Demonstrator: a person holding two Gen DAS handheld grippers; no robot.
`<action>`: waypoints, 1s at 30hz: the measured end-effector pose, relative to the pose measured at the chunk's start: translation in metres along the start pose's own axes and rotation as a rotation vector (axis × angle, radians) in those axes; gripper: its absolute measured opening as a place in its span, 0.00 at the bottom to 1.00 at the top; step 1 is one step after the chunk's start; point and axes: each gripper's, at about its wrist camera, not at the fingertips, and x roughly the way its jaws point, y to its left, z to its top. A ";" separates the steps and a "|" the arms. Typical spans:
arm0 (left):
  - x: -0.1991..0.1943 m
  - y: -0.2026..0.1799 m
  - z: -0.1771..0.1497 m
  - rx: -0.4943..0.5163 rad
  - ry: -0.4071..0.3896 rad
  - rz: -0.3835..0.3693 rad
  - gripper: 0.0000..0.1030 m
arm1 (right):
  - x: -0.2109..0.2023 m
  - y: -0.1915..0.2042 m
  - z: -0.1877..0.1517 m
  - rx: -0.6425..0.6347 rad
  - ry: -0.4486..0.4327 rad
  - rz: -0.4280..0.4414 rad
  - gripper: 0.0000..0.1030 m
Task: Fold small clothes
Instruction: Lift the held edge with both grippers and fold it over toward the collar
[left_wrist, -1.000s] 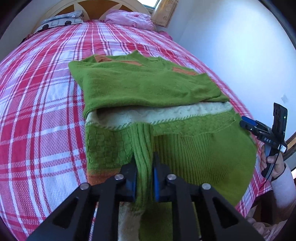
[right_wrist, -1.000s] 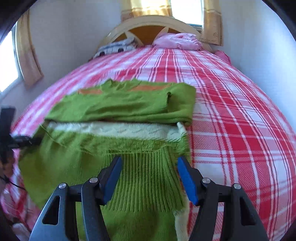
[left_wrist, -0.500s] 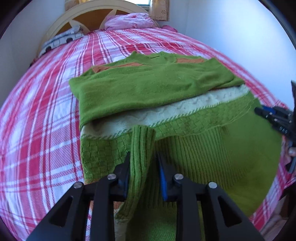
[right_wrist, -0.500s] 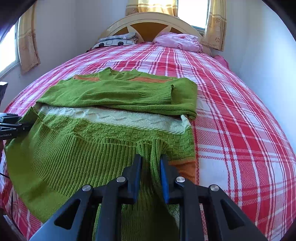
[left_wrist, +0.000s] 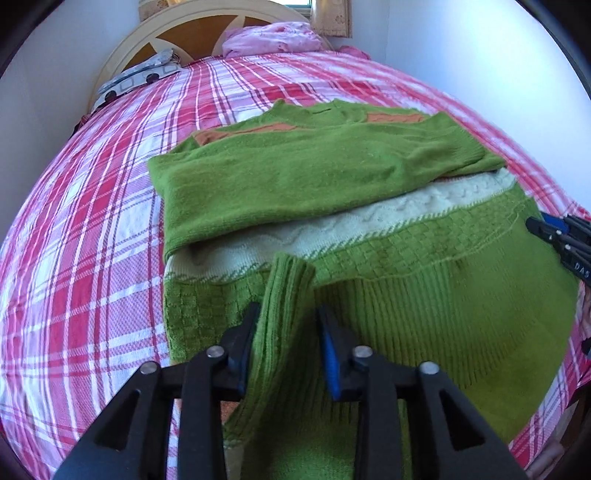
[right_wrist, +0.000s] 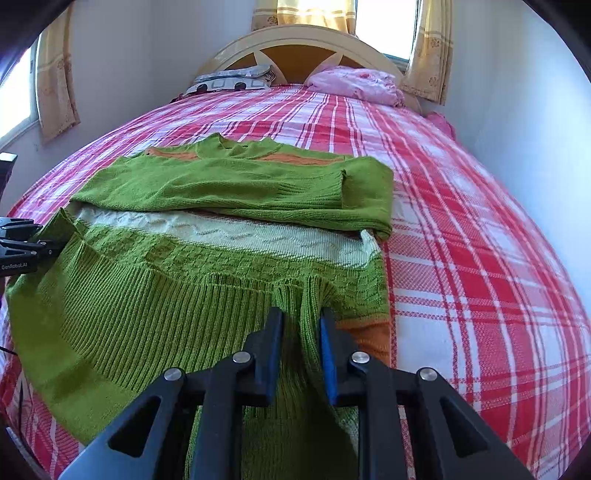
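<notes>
Your left gripper (left_wrist: 286, 338) has its two fingers squeezed on a bunched fold of the green sweater (left_wrist: 332, 192), right at the ribbed bottom edge. The fold pokes up between the black fingers (the blue pads press it from both sides). Your right gripper (right_wrist: 301, 341) does the same thing at the other bottom corner: its fingers pinch a ridge of the ribbed knit, and the cloth runs down under them toward you.

The green sweater lies spread on the red and white plaid bed cover (right_wrist: 480, 240), with its neck pointing to the headboard (right_wrist: 295, 48). Both sleeves are folded across the chest. Below them you see a white knit band (left_wrist: 406, 210), then green squares, then the ribbed hem you hold. The hem between your two grippers bulges up a little. A pink pillow (right_wrist: 354, 86) and a dotted pillow (right_wrist: 232, 79) sit by the headboard, well apart from the sweater.
</notes>
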 end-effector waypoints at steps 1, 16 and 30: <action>-0.002 0.001 -0.002 -0.007 -0.007 -0.017 0.11 | -0.003 0.001 0.000 -0.002 -0.009 -0.009 0.13; -0.041 0.044 0.016 -0.234 -0.194 -0.105 0.06 | -0.053 -0.012 0.043 0.096 -0.201 0.032 0.10; 0.011 0.053 0.010 -0.272 -0.085 -0.099 0.06 | 0.028 -0.031 0.028 0.196 0.005 0.169 0.21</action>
